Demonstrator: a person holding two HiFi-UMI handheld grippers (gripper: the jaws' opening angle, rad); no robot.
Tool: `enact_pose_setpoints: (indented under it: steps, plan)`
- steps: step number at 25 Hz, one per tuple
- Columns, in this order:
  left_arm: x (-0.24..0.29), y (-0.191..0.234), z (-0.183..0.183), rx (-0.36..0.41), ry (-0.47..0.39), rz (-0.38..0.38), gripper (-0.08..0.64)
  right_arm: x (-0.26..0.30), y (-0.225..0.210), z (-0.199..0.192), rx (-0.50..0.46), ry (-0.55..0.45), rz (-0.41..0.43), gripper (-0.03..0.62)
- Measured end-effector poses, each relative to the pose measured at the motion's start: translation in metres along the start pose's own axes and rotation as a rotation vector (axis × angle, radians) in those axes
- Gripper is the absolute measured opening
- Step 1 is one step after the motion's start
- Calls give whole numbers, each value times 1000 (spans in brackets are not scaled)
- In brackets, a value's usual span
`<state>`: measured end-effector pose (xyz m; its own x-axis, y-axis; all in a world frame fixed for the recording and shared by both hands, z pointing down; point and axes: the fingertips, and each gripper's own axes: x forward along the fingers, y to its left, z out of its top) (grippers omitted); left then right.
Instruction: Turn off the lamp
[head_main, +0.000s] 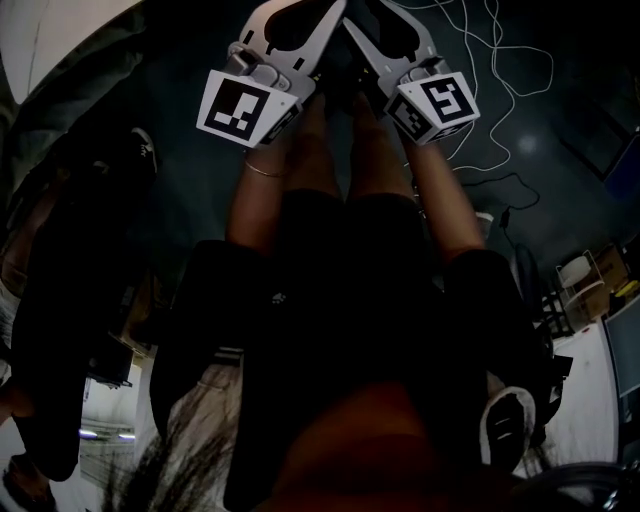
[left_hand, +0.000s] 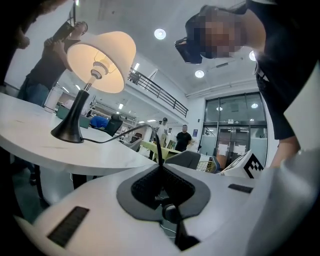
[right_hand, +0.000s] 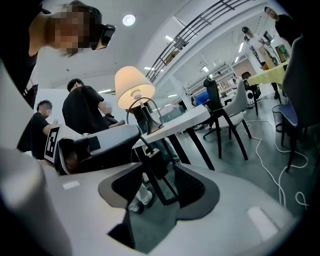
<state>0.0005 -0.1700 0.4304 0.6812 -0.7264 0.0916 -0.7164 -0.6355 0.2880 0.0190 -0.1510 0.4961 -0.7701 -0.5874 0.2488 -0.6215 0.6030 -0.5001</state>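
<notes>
The lamp (left_hand: 95, 70) stands upright on the white table (left_hand: 35, 150) and is lit. Its cream cone shade (left_hand: 102, 52) glows above a slim black stem that flares into a round base (left_hand: 69, 133). A black cord (left_hand: 125, 131) runs from the base off the table's edge and carries a boxy black switch (right_hand: 155, 161).

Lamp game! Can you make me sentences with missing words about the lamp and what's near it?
The lamp has a glowing shade, so it is switched ____.
The lamp stands on a table whose top is coloured ____.
The left gripper is shut on the lamp's black ____.
Missing words: on; white; cord.
</notes>
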Motion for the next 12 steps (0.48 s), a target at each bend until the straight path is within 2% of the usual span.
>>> enact_pose_setpoints:
  steps: [4,9,12]
  plan:
    - [3,-10,1,-21,-12,-18,17,8,7,4,-15,-26,-6,176]
    - [5,-17,10,-145,-81,-7,18,8,5,16,34,-116,12,175]
    - [3,-17,10,-134,-83,-6,18,5,0,19,65,-139,18,146]
